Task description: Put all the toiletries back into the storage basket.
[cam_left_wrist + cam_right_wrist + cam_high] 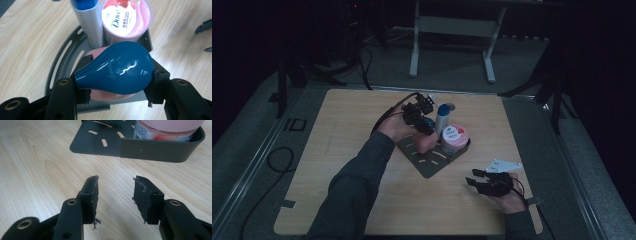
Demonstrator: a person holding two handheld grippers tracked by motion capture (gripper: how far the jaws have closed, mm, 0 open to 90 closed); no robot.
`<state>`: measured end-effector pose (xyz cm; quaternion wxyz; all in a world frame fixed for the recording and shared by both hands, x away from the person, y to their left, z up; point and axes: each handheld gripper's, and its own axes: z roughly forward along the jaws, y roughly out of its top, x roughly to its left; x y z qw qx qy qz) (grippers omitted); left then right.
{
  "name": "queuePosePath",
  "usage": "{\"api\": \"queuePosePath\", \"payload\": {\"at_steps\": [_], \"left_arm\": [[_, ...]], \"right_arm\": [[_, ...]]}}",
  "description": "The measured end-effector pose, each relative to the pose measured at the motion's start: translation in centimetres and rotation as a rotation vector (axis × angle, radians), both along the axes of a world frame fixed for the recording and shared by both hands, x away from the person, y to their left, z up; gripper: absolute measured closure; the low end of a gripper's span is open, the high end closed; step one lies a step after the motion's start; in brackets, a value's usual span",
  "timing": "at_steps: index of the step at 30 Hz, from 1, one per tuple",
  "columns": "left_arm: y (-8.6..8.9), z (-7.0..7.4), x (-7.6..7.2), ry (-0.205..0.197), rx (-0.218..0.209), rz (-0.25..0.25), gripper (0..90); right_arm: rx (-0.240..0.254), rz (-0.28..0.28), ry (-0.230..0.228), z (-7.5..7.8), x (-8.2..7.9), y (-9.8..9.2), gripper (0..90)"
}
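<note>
A pink bottle (426, 143) with a blue teardrop cap (117, 67) stands upright on the near part of a dark slotted metal tray (428, 165). My left gripper (426, 125) comes from the left and is shut on that cap; in the left gripper view (120, 75) both pads press its sides. Behind the bottle on the tray (65, 60) stand a tall grey bottle (90, 22) with a blue top and a pink Dove tub (127, 18). My right gripper (470, 177) rests low near the table's front right, open (115, 192) and holding nothing, facing the tray wall (155, 151) and the tub (165, 130).
The wooden table (342, 130) has bare room left of the tray and along the front. A white metal frame (452, 30) stands on the floor behind it. A black cable (277, 160) loops on the floor at the left.
</note>
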<state>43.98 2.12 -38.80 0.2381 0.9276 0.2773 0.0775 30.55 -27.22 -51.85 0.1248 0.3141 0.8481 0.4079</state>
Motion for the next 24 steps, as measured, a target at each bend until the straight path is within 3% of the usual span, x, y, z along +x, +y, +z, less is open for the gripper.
{"api": "queuePosePath", "payload": {"at_steps": [15, 24], "left_arm": [[0.1, 0.3, 1.7, -0.010, 0.012, 0.053, 47.7], [0.2, -0.3, 2.5, -0.010, 0.012, 0.091, 47.7]], "right_arm": [[-0.002, -0.001, 0.004, -0.2, 0.0, 0.0, 54.1], [-0.009, 0.000, 0.005, -0.3, 0.0, 0.2, 54.0]]}}
